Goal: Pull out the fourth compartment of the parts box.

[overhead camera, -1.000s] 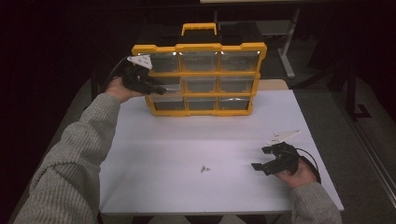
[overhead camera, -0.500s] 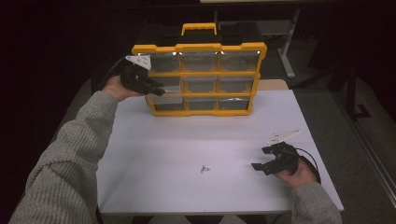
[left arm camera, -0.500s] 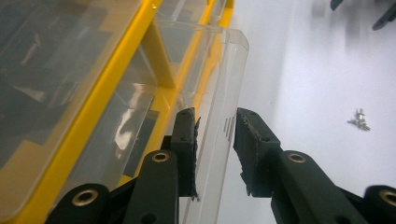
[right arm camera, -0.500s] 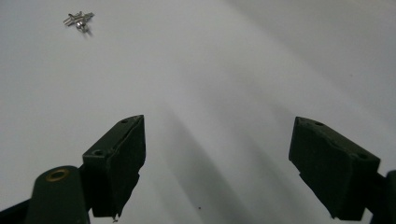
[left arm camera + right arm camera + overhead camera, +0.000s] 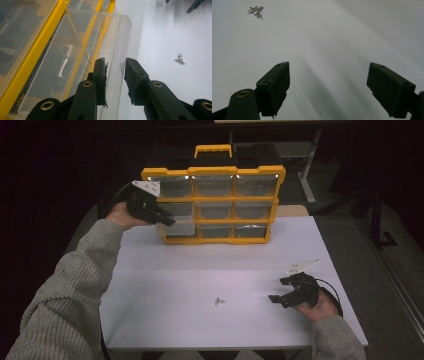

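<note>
A yellow organiser (image 5: pixel 215 171) with clear drawers stands upright at the back of the white table (image 5: pixel 200 265). My left gripper (image 5: pixel 167 220) is at its left column, where one clear drawer (image 5: pixel 176 226) sticks out a little. In the left gripper view the jaws have just been closing. The drawer's clear front wall (image 5: pixel 117 50) is between the pads, and both pads touch it. My right gripper (image 5: pixel 279 290) rests open near the table's right front, nothing between its fingers (image 5: pixel 274 85). A small cluster of metal screws (image 5: pixel 219 300) lies on the table to its left.
The organiser's yellow carry handle (image 5: pixel 213 150) rises at the top. The other drawers sit flush in the frame. A black cable (image 5: pixel 332 292) loops behind the right gripper. Dark floor and metal stand legs (image 5: pixel 307 175) lie beyond the table.
The left gripper has shifted slightly at the drawer front, and the drawer now stands a little out of the frame. The right hand has not moved.
</note>
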{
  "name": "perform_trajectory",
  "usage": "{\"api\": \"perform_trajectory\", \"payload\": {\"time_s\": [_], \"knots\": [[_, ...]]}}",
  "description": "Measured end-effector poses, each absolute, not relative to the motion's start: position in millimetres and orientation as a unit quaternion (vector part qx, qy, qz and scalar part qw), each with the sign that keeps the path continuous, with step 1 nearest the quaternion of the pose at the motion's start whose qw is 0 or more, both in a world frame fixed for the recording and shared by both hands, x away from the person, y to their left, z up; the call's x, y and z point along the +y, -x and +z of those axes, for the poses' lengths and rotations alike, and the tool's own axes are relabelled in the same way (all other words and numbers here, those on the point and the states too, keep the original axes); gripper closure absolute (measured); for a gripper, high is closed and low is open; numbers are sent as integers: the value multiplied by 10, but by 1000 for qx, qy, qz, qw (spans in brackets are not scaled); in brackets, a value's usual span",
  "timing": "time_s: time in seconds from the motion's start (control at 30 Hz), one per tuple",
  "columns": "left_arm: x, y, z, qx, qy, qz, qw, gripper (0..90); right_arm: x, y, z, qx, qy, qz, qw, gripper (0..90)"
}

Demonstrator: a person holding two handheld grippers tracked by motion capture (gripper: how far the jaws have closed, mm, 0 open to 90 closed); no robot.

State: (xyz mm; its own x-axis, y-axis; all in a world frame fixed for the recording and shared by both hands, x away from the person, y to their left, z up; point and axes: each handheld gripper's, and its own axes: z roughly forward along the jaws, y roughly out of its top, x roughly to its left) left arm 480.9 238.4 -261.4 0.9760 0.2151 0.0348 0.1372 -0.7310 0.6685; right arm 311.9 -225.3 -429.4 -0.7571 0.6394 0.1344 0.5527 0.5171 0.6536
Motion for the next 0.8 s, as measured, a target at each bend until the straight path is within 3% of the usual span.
{"api": "perform_trajectory", "payload": {"time_s": [0.8], "knots": [[2405,-4670,-2600,79,-931,37,355,724,-2230,-3109,-4291,870,-342,351,58,175]]}}
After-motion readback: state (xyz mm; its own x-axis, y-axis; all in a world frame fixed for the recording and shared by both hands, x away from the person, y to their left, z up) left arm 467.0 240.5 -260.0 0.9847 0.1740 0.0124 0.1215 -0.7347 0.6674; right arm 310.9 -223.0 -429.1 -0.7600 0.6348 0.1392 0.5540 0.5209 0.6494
